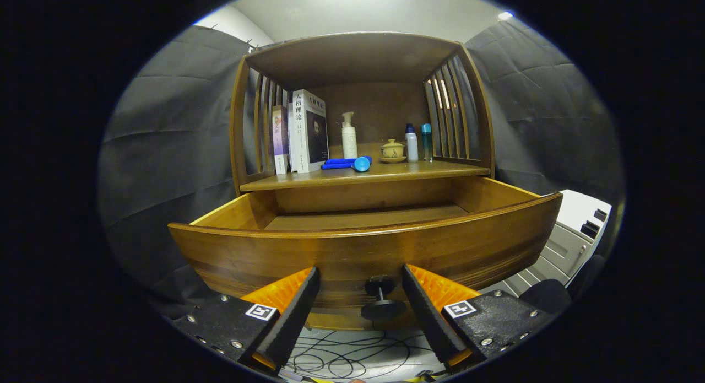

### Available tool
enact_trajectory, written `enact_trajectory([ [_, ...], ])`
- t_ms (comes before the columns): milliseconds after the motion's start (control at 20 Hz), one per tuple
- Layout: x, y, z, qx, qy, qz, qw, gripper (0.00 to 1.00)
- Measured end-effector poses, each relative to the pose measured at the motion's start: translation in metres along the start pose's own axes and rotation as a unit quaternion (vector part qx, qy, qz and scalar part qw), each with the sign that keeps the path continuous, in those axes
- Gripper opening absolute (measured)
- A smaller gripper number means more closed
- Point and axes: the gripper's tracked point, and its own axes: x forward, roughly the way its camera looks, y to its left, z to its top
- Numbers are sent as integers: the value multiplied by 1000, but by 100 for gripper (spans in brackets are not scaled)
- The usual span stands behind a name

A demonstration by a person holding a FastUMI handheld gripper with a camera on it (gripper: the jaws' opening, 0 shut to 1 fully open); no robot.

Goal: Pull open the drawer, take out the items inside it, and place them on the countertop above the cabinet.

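The wooden cabinet's drawer (363,251) is pulled out toward me, its curved front panel close ahead. Its dark round knob (381,299) sits between my two fingers, which stand apart on either side without touching it. My gripper (361,281) is open. I see the drawer's bare back floor; its front part is hidden behind the panel. On the countertop (407,173) above lies a blue object (348,163) with a round end.
On the countertop under a slatted wooden hutch stand books (300,132), a white pump bottle (349,136), a small lidded tea bowl (392,150) and two slim bottles (418,143). A white cabinet (567,239) stands at the right. Cables (352,358) lie on the floor below.
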Motion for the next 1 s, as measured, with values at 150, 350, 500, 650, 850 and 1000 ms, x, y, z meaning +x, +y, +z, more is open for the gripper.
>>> enact_trajectory([
  [150,16,1,4,2,1,-1,1000,95],
  [350,41,3,16,12,-11,-5,1000,95],
  [500,62,2,13,5,-5,-9,1000,95],
  [650,80,2,15,-9,-7,-13,1000,93],
  [850,103,4,16,-4,-8,-14,1000,93],
  [1000,117,5,17,-7,-11,-16,1000,93],
])
